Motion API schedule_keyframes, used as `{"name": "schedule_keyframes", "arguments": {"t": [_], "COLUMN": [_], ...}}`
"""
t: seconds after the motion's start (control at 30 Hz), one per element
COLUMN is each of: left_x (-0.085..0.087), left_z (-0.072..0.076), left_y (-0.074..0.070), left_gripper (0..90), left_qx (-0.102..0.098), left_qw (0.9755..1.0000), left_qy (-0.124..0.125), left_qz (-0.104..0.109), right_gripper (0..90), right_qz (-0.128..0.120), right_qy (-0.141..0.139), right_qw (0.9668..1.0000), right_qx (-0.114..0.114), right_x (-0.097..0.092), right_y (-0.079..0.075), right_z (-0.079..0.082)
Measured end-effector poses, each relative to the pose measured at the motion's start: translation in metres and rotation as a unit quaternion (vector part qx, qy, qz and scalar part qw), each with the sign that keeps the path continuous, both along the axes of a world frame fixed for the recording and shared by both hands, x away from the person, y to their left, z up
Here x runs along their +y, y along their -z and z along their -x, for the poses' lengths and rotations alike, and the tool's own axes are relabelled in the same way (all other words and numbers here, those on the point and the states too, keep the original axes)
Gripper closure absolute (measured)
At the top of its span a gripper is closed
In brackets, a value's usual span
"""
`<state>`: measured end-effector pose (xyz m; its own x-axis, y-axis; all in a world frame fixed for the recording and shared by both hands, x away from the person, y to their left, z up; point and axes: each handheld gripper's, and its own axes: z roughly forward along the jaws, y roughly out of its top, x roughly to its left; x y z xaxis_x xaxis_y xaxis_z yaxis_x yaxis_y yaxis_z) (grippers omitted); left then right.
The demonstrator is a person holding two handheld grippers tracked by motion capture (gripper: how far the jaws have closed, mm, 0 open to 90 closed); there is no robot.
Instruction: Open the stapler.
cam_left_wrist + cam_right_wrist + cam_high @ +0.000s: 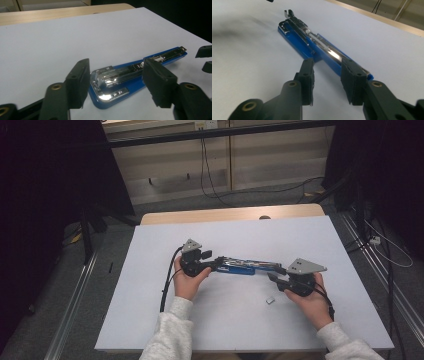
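A blue stapler (245,266) lies unfolded flat on the white table (165,320), with its metal staple rail (120,75) facing up. My left gripper (212,262) is at its left, wide end (110,97), open; the jaws stand apart on either side of that end and do not touch it. At the narrow end (364,72), my right gripper (275,272) is open as well. Its jaws straddle the tip, and the pads (308,75) press on nothing. The right gripper's fingertips (205,58) appear far off in the left gripper view. A hand holds each gripper.
A small silvery metal piece (270,300) lies on the table just in front of the right gripper. A wooden strip (225,214) runs along the table's far edge. Cables (210,180) trail on the floor beyond, with dark drapes on both sides.
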<state>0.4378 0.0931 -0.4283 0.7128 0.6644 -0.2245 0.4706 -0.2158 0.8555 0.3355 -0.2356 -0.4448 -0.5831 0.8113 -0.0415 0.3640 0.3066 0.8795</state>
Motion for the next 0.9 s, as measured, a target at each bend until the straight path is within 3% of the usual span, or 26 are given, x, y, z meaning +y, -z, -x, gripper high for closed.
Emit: {"name": "schedule_keyframes", "arguments": {"t": [0.1, 0.27, 0.43, 0.9], "left_x": [0.002, 0.007, 0.014, 0.036], "left_z": [0.003, 0.01, 0.019, 0.045], "left_y": [0.0, -0.003, -0.007, -0.012], "left_gripper": [28.2, 23.2, 18.4, 15.5], "left_qx": [0.004, 0.001, -0.004, -0.022], "left_qw": [0.9999, 0.9999, 0.9997, 0.9991], "left_qy": [-0.01, -0.015, -0.02, -0.028], "left_qz": [-0.002, -0.006, -0.016, -0.023], "right_gripper": [53.0, 42.4, 33.6, 22.6], "right_qz": [-0.011, -0.016, -0.037, -0.04], "right_qy": [-0.002, -0.016, -0.022, -0.03], "right_qw": [0.9999, 0.9995, 0.9984, 0.9978], "right_qx": [0.009, 0.022, 0.036, 0.045], "right_x": [-0.005, -0.01, -0.016, -0.021], "right_y": [0.003, 0.005, 0.005, 0.004], "right_z": [0.007, 0.014, 0.015, 0.023]}}
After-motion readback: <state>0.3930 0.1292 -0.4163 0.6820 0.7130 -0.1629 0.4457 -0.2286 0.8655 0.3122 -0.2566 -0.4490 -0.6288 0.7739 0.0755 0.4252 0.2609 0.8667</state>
